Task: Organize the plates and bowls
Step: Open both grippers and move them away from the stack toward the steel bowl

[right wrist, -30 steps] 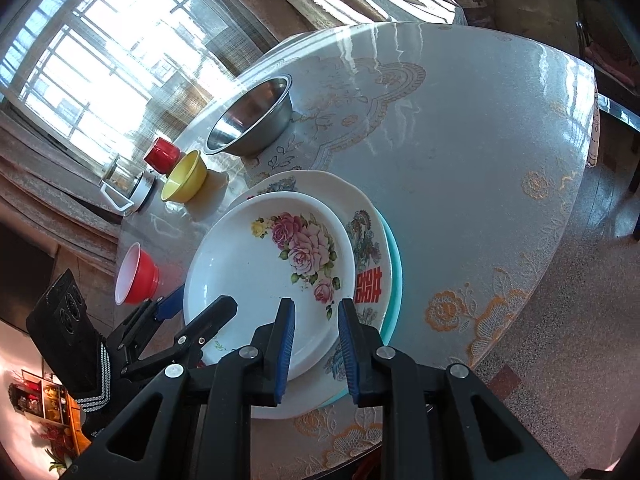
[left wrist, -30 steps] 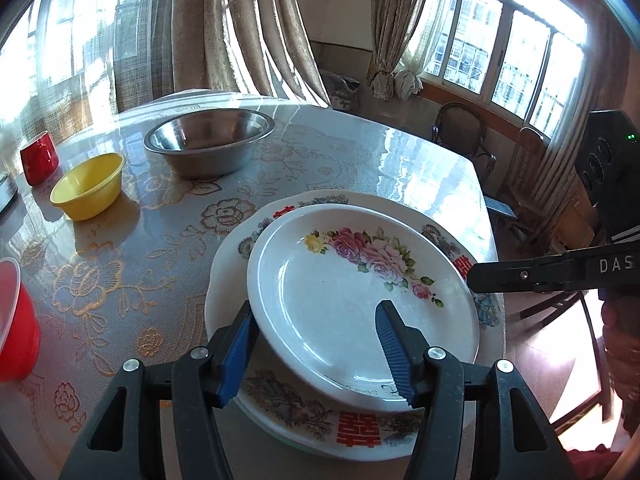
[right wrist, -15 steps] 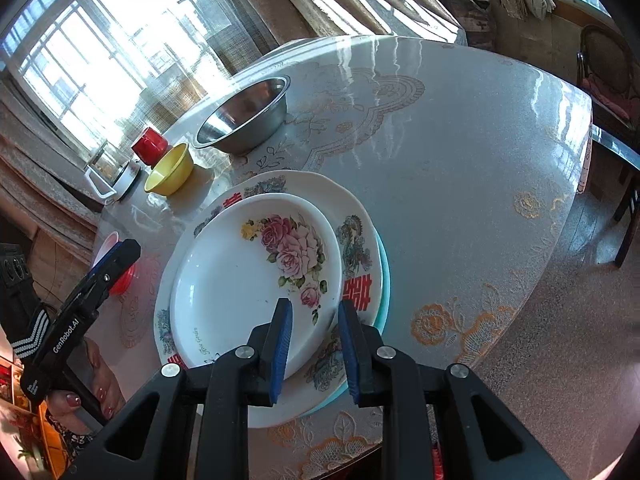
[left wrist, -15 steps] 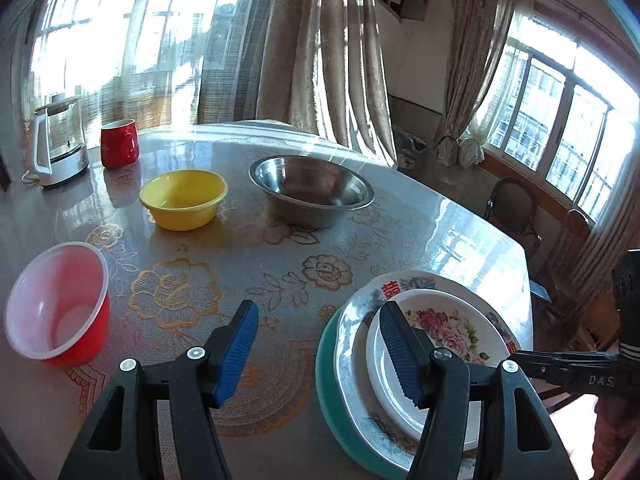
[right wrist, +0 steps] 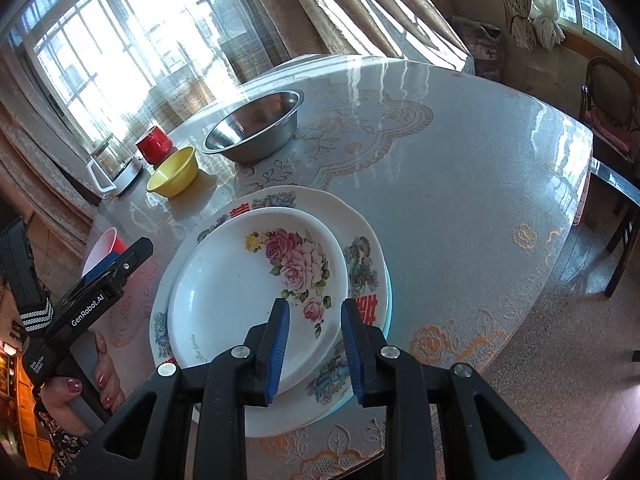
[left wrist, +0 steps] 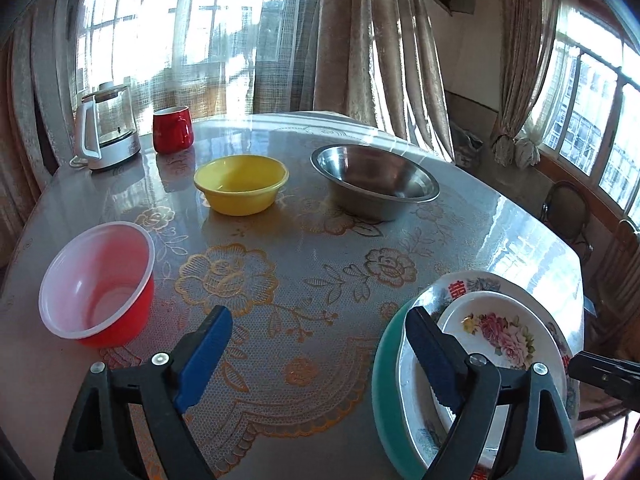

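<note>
Sunlit curtained windows behind a round table (left wrist: 320, 292) with a gold-flower plastic cover. Near its edge I've got a stack: small white rose-print plate (right wrist: 256, 284) on a bigger patterned white plate (right wrist: 360, 248) on a teal plate (left wrist: 384, 392). Beyond the stack sit a steel bowl (left wrist: 374, 180), yellow plastic bowl (left wrist: 241, 184) and red plastic bowl (left wrist: 98, 292). My left gripper (left wrist: 320, 356) is opening, nothing between its jaws. My right gripper (right wrist: 314, 344) hovers over the stack, jaws opening, narrow gap, gripping nothing.
</note>
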Demonstrator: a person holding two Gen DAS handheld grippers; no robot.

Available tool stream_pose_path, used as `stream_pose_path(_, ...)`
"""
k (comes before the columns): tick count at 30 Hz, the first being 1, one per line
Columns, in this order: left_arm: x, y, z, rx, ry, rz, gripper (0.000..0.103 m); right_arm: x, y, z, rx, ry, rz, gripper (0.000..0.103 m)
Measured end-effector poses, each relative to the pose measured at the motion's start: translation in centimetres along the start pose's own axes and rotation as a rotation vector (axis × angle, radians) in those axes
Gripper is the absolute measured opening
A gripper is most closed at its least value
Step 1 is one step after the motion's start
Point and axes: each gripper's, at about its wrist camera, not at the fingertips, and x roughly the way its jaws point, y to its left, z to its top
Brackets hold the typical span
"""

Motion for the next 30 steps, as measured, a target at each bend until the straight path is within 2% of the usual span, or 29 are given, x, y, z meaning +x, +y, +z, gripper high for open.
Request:
stream_pose_path(7, 1.2, 1.3, -0.2, -0.054, 0.053, 0.035, 0.089, 0.3, 0.5, 0.6, -0.016, -0.007, -0.007, 0.030)
stream_pose_path(20, 2.5, 1.5, -0.8, -0.040, 0.098, 0.056, 0.089, 1.5, 0.4, 2.8, -0.007, -0.016, -0.013, 0.035)
stream_pose_path(28, 2.3, 2.0, -0.7, -0.067, 0.087, 0.057, 0.089, 2.3, 0.6, 5.3, -0.039, -0.019, -0.025, 0.036)
stream_pose_path(30, 2.3, 2.0, -0.7, -0.069, 0.078, 0.056, 0.089, 2.7, 0.7, 6.2, -0.062, -0.020, -0.026, 0.039)
